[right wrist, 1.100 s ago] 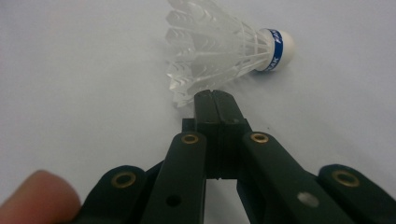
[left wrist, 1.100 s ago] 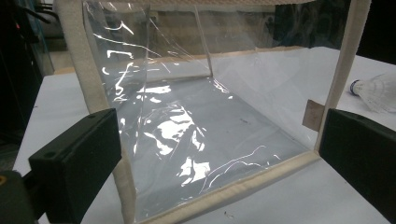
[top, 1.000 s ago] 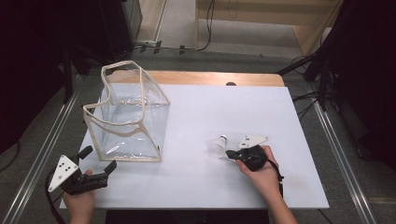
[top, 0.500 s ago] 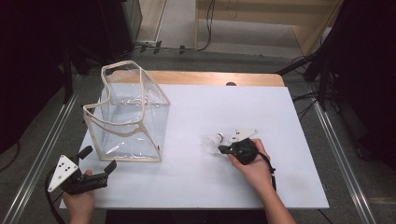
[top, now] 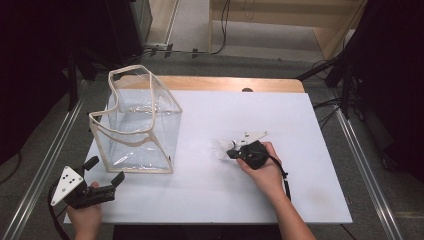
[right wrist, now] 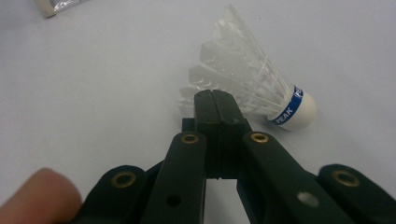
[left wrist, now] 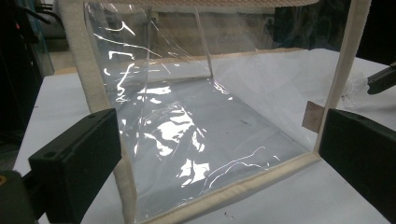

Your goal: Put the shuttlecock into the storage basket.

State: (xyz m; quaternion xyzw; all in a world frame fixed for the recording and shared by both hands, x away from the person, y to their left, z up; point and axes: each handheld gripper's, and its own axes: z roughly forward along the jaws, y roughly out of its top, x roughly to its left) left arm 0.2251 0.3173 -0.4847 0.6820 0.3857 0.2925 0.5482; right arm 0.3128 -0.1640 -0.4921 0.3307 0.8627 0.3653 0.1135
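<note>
A white feathered shuttlecock (right wrist: 247, 88) with a blue band and a white cork lies on its side on the white table (top: 270, 115). My right gripper (right wrist: 215, 100) has its jaws pressed together at the rim of the feather skirt and seems to pinch it. From above, the shuttlecock (top: 220, 148) sits just left of the right gripper (top: 231, 152). A clear plastic bag (top: 140, 125) with cream trim stands open-topped at the table's left. My left gripper (top: 106, 170) is open at the front left corner, its jaws wide apart facing the bag (left wrist: 187, 116).
A wooden strip (top: 225, 84) runs along the table's far edge. Metal rails (top: 370, 175) flank both sides of the table. In the left gripper view, the other gripper's tip (left wrist: 380, 79) shows at the right beyond the bag.
The right gripper and the shuttlecock have shifted left and slightly farther away, toward the bag. The left gripper has stayed put.
</note>
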